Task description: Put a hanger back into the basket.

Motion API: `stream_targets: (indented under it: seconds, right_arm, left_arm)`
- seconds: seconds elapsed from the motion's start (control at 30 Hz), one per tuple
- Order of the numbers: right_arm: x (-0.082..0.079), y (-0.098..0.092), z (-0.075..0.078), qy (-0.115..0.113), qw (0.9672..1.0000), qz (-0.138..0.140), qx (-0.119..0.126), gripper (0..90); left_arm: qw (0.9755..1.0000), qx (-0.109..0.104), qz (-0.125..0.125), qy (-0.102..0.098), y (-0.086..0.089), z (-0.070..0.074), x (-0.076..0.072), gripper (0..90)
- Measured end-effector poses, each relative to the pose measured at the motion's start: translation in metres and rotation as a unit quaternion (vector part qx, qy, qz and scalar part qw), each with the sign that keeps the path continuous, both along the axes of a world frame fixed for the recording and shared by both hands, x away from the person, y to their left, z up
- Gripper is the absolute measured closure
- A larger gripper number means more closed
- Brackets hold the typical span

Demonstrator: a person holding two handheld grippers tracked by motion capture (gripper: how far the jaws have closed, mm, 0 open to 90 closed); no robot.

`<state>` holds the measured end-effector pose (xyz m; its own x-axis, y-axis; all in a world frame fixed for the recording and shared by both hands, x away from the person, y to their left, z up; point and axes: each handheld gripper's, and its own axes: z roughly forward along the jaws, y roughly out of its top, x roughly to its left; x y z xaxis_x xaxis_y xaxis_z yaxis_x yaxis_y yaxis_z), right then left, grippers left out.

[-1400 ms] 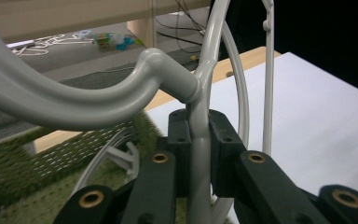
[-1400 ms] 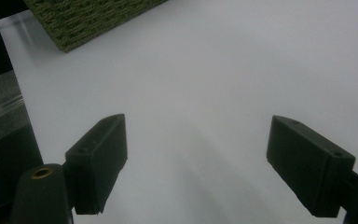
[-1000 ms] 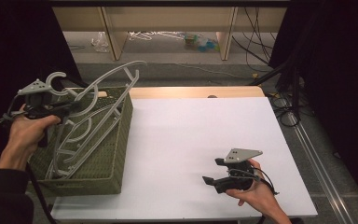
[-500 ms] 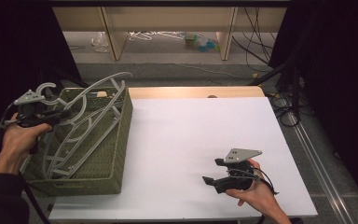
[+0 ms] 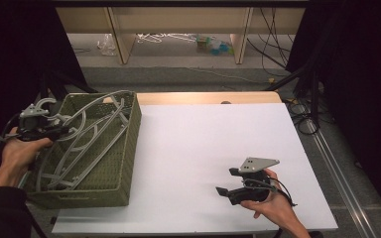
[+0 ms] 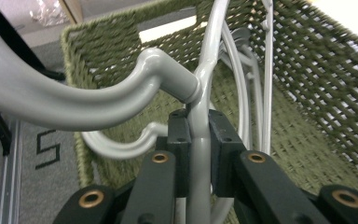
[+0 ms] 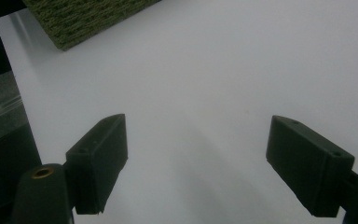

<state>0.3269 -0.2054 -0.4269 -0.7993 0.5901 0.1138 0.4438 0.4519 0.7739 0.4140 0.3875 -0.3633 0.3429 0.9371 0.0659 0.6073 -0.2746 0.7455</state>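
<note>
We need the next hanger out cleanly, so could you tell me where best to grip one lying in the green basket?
Probably the neck below the hook, coming from the basket's open top: on the held hanger, the left gripper clamps exactly that narrow rod.

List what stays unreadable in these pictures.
- Grey plastic hangers in the green woven basket, high view: overlapping, so no count.
- Held hanger's hook, left gripper view: cut off by the left edge.
- Clutter on the floor beyond the white table, high view: too small to identify.
</note>
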Motion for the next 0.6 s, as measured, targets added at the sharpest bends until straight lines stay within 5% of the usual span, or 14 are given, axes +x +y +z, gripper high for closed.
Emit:
stream_targets:
  seconds: [0.6]
  right_arm:
    - [0.001, 0.000, -0.002, -0.003, 1.0000, 0.002, -0.002, 21.5]
  left_arm:
    - [0.9992, 0.019, 0.004, 0.035, -0.012, -0.022, 0.012, 80.7]
